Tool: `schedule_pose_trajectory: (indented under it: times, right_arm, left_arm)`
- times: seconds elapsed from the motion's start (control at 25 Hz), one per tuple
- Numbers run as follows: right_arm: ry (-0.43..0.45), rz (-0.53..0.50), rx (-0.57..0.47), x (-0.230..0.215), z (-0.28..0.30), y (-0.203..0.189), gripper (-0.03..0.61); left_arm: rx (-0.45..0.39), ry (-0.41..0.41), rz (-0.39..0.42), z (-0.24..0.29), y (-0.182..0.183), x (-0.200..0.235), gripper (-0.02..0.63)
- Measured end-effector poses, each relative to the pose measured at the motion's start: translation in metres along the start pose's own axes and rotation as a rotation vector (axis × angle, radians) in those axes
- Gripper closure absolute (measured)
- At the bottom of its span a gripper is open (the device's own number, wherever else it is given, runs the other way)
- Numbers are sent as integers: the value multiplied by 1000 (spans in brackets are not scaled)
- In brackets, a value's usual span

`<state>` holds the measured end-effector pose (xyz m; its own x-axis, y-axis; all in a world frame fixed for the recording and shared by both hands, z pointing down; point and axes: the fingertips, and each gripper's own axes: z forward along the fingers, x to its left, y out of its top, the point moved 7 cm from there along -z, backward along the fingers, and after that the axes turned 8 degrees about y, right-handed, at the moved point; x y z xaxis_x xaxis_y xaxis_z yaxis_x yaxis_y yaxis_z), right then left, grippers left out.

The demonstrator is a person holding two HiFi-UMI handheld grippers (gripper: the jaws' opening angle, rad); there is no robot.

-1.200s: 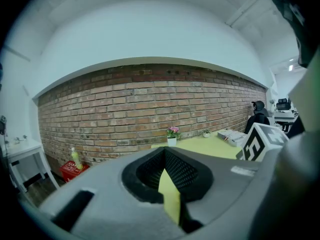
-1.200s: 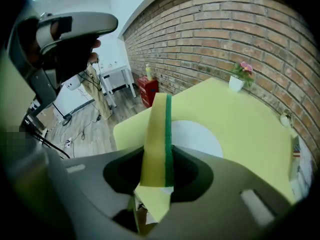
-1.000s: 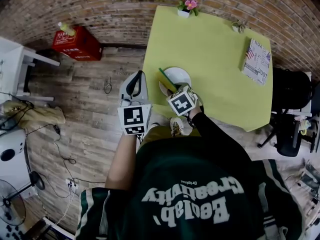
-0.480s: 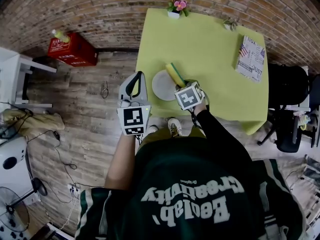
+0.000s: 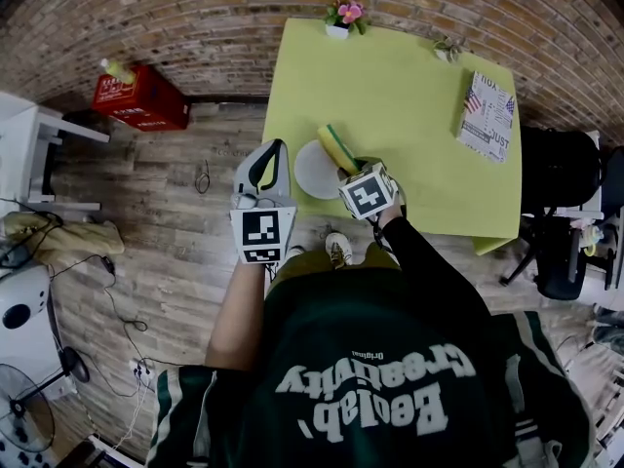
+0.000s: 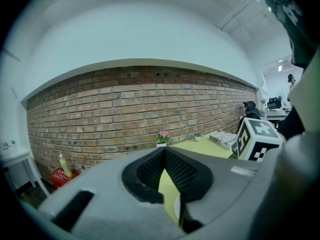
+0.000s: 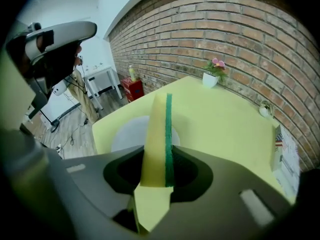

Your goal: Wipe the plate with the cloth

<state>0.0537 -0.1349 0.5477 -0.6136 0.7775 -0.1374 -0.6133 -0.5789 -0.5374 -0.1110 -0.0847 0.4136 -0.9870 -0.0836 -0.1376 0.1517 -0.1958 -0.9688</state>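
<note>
A white plate [image 5: 314,172] lies near the front left corner of the yellow-green table [image 5: 409,105]. My right gripper [image 5: 348,167] is shut on the cloth [image 5: 337,146], a yellow sponge with a green scouring side, which stands on edge over the plate's right rim. In the right gripper view the cloth [image 7: 157,134] sticks out from between the jaws, and the plate [image 7: 127,134] lies behind it. My left gripper [image 5: 272,151] is shut on nothing, off the table's left edge above the floor. Its pads [image 6: 172,170] meet at the tip.
On the table's far edge stand a pink flower pot [image 5: 340,16] and a small plant [image 5: 447,49], and a printed book [image 5: 486,115] lies at the right. A red crate [image 5: 141,97] sits on the wooden floor at the left. A black chair [image 5: 561,174] stands to the right.
My right gripper has carried the cloth from the plate's left part across to its right rim. The left gripper has stayed where it was.
</note>
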Motion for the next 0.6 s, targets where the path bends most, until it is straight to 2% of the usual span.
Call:
schedule_pose_trajectory:
  times: [0.44, 0.6]
  right_arm:
    - [184, -82, 25, 72, 22, 5, 439]
    - [175, -102, 36, 78, 25, 5, 439]
  left_arm:
    - [22, 21, -19, -13, -8, 16, 615]
    - [27, 27, -17, -17, -9, 23, 615]
